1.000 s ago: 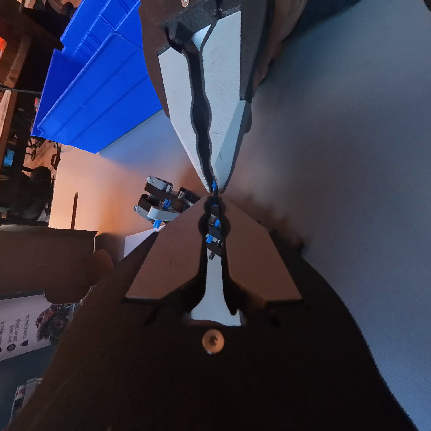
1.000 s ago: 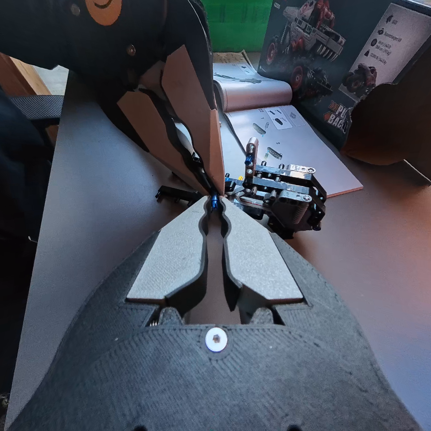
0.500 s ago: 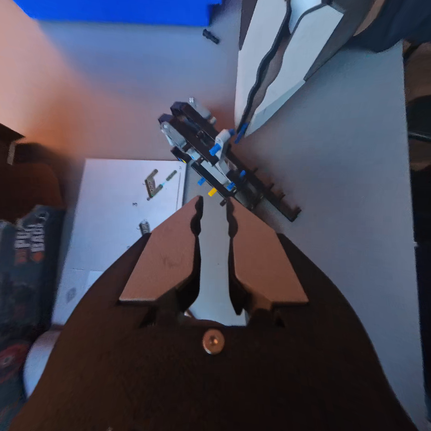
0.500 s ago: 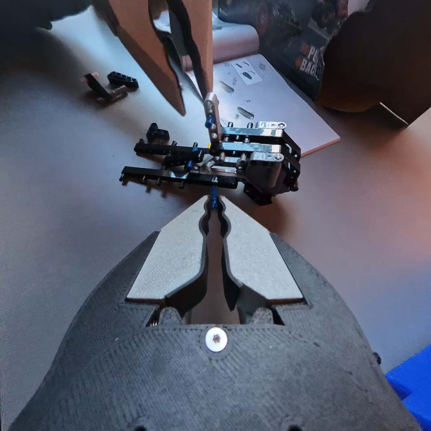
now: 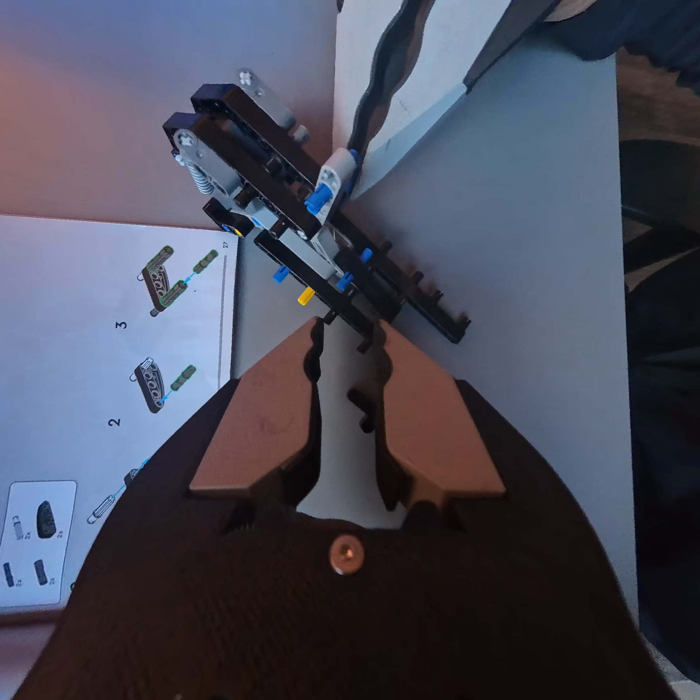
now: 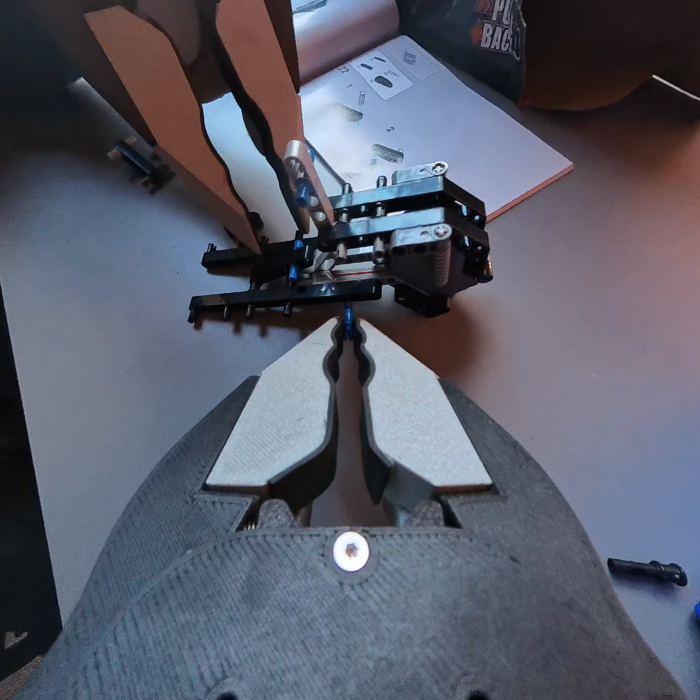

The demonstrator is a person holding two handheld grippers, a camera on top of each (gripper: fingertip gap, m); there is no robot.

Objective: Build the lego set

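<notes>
The part-built lego assembly (image 6: 397, 227) of black beams, grey parts and blue pins lies on the grey table; it also shows in the left wrist view (image 5: 265, 178). My right gripper (image 6: 348, 326) is shut on a small blue pin (image 6: 348, 322), whose tip is just short of the assembly's near black beam (image 6: 284, 297). My left gripper (image 5: 350, 329) is open, its brown fingertips on either side of the end of a black beam (image 5: 352, 318). In the right wrist view the left gripper (image 6: 274, 231) comes down from above beside an upright grey lift arm (image 6: 303, 182).
The open instruction booklet (image 6: 435, 125) lies behind the assembly and shows in the left wrist view (image 5: 94, 341) too. The set's box (image 6: 492, 38) stands behind it. A loose black pin (image 6: 647, 572) lies at right, small pieces (image 6: 132, 159) at left, and a black piece (image 5: 361, 409) lies between my left fingers.
The two grippers were tip to tip on the blue pin. My left gripper let go, opened and moved to the assembly's beam end. My right gripper kept the pin and brought it to the near beam.
</notes>
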